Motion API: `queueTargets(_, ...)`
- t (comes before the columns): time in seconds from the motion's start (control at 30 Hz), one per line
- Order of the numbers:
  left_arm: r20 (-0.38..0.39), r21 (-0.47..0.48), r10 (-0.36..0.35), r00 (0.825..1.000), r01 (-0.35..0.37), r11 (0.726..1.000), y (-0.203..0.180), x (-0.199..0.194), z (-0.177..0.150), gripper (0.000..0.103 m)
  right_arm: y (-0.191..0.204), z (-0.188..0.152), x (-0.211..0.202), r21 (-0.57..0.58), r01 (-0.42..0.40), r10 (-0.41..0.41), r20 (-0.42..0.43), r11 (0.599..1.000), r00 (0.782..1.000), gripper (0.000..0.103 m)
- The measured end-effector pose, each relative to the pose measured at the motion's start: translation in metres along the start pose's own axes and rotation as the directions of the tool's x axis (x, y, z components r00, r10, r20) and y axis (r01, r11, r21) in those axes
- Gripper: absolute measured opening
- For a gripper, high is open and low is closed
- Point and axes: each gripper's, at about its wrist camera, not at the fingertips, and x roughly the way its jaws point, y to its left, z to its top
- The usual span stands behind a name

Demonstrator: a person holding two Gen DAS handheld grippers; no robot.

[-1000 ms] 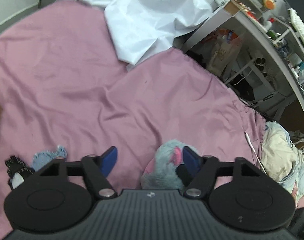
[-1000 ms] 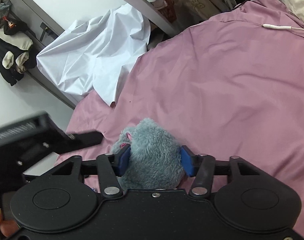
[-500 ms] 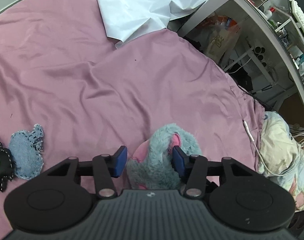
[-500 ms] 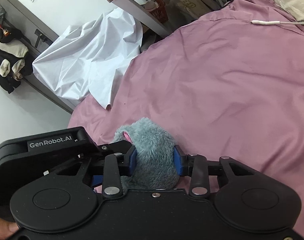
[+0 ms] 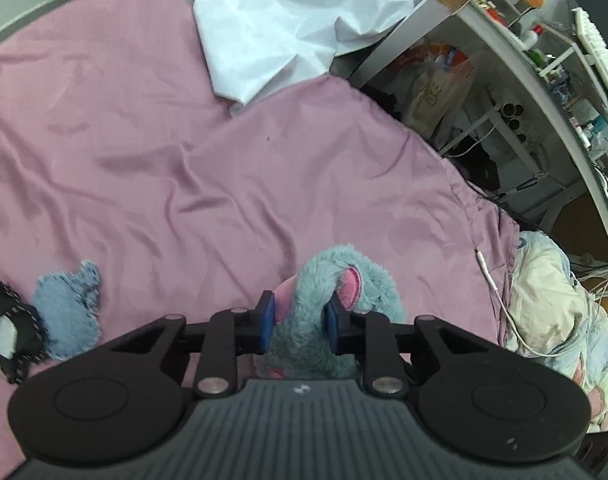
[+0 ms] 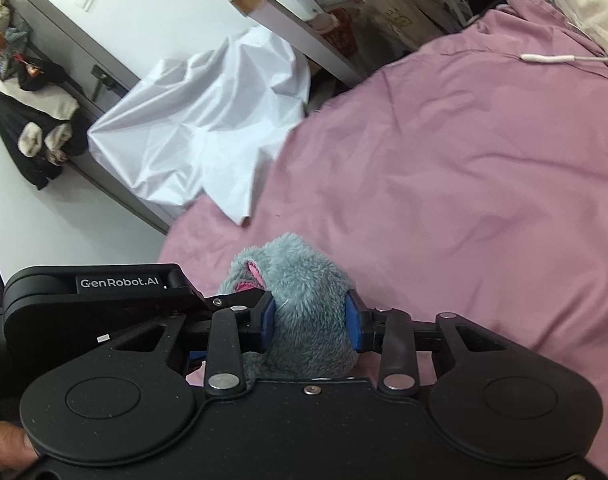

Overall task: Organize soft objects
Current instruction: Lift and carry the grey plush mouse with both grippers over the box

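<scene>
Both claws are on the same toy here! The left claw is clenched on the fluffy grey-blue plush toy with pink ears, its blue pads pressing deep into the fur on either side. Over on the right wrist view, the right claw is clamped on that plush toy too, pile bulging out between its blue pads, and the left claw, marked GenRobot.AI, sits just beside it on the left. The toy sits low over the wrinkled mauve-pink bedsheet, at the near edge of the bed; whether it touches the sheet, I can't tell.

Off to the left on the sheet lie two flat pieces: a small blue felt cut-out animal and, touching it, a black felt piece with white stitching. A crumpled white sheet drapes over the far end of the bed. On the right edge, a white cable trails across the sheet towards a pale patterned quilt, and a cluttered grey desk stands beyond.
</scene>
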Motion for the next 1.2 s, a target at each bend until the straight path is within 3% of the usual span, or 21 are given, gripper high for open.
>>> queueTargets(0.73,0.14,0.05,0.046,0.989,-0.053,0.997,0.034,-0.125,0.012,0.023,0.093,-0.021,-0.033,-0.09,-0.18,0.182,0.015,0.979,0.983,0.034)
queueTargets(0.97,0.187,0.068,0.065,0.98,-0.079,0.995,0.054,-0.166,0.02,0.022,0.127,-0.037,-0.04,-0.121,-0.256,0.262,0.037,0.959,0.964,0.034)
queueTargets(1.2,0.211,0.071,0.097,0.973,-0.114,0.991,0.088,-0.201,0.023,0.021,0.163,-0.057,-0.036,-0.166,-0.319,0.324,0.002,0.933,0.946,0.034)
